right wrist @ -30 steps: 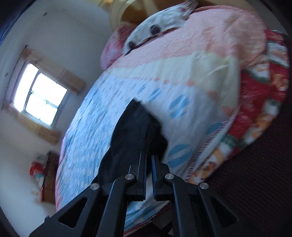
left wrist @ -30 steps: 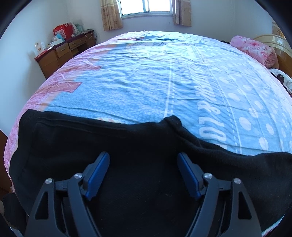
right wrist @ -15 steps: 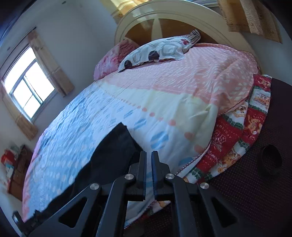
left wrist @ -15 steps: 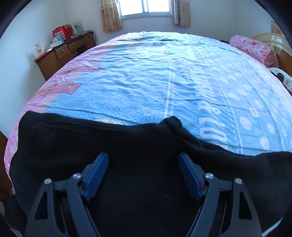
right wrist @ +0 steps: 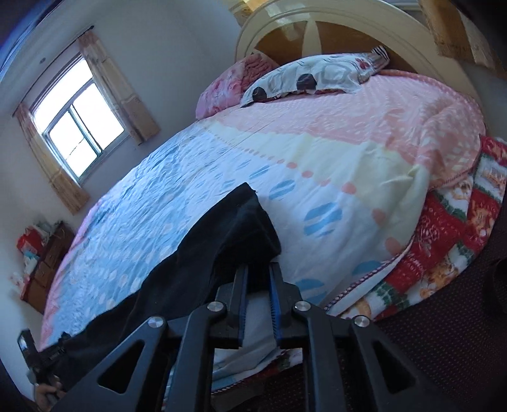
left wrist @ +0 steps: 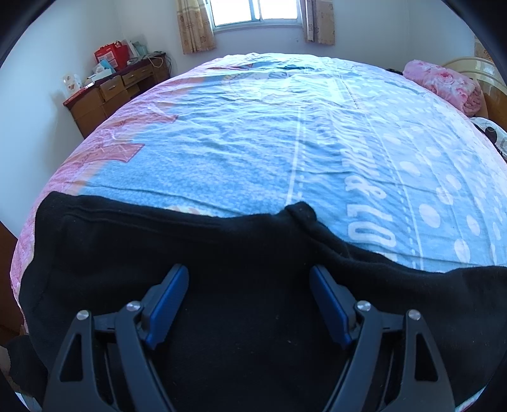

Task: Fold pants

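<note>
Black pants [left wrist: 190, 253] lie flat along the near edge of the bed, waist end to the left, legs running right. My left gripper [left wrist: 248, 275] is open, hovering just over the waist part with its blue pads spread wide. In the right wrist view the pants' leg end [right wrist: 234, 228] lies on the blanket. My right gripper [right wrist: 257, 269] sits at the leg hem with its jaws slightly apart, the hem edge at the gap between them. Whether the fabric is clamped is unclear.
The bed [left wrist: 285, 142] has a blue, pink and cream blanket. A patterned pillow [right wrist: 317, 73] and a pink one [right wrist: 234, 85] lie by the headboard [right wrist: 317, 28]. A wooden dresser [left wrist: 117, 92] stands by the far-left wall. A red quilt [right wrist: 450, 234] hangs off the bedside.
The right gripper's jaws have parted a little from fully shut, and its view has swung and levelled toward the leg hem. The left gripper has stayed open over the waist.
</note>
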The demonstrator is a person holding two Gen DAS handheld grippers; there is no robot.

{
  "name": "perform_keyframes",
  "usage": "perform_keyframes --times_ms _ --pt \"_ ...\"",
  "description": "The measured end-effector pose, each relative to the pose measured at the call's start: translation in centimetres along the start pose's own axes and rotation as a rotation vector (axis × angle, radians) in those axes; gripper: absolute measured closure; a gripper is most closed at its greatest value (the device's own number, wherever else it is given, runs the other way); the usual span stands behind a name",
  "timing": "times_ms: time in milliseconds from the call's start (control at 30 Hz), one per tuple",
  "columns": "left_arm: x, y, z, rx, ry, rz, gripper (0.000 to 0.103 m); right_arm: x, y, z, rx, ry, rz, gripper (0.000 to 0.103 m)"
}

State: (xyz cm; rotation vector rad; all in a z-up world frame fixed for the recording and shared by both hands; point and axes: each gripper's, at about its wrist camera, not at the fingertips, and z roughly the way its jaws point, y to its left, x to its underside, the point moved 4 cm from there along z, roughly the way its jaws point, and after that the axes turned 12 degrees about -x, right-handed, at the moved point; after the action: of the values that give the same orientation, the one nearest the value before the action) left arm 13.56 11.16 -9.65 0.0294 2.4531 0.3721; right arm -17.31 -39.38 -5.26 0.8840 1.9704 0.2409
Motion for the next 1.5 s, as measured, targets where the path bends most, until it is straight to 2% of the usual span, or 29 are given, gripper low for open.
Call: perform_keyframes --times_ms 100,300,467,567,667,767,867,1000,1067,1200,1367,1467,1500 --pt "0.0 0.0 0.0 0.0 -0.002 0.0 0.022 -0.5 -0.4 -0.1 0.035 -0.016 -0.036 0.087" --pt "0.1 0.0 0.0 -0.002 -0.004 0.001 0.022 -0.3 -0.7 -0.3 0.015 -0.024 -0.037 0.086" --pt "0.0 0.0 -0.1 -0.006 -0.003 0.002 0.021 -0.5 1.0 0.3 -0.008 -0.03 -0.079 0.058" --pt "0.1 0.0 -0.1 -0.004 -0.005 0.002 0.021 -0.3 2.0 1.2 0.027 -0.005 -0.123 0.051" --pt "0.0 -0.1 0.0 -0.006 -0.005 0.002 0.021 0.1 2.0 0.9 0.024 -0.012 -0.129 0.051" --pt "0.0 -0.1 0.0 -0.007 -0.003 0.001 0.021 0.5 1.2 0.5 -0.087 -0.001 -0.034 0.051" --pt "0.0 -0.1 0.0 -0.01 -0.003 -0.003 0.021 1.1 1.5 0.8 -0.159 0.022 0.009 0.051" --pt "0.0 0.0 0.0 -0.005 -0.004 -0.001 0.021 1.4 0.5 1.5 -0.3 0.019 0.187 0.052" --pt "0.0 0.0 0.0 -0.003 -0.002 -0.003 0.021 1.5 -0.7 1.4 -0.337 -0.005 0.277 0.062" --pt "0.0 0.0 0.0 -0.002 -0.002 -0.004 0.021 2.6 -2.5 0.6 -0.414 -0.05 0.452 0.067" --pt "0.0 0.0 0.0 -0.004 -0.004 -0.002 0.02 4.8 -1.7 1.2 -0.452 0.007 0.509 0.069" --pt "0.0 0.1 0.0 0.004 -0.006 0.001 0.02 3.6 -1.1 1.1 -0.417 -0.014 0.435 0.069" --pt "0.0 0.1 0.0 0.004 -0.005 0.001 0.02 2.7 -1.2 0.8 -0.388 -0.047 0.406 0.069"
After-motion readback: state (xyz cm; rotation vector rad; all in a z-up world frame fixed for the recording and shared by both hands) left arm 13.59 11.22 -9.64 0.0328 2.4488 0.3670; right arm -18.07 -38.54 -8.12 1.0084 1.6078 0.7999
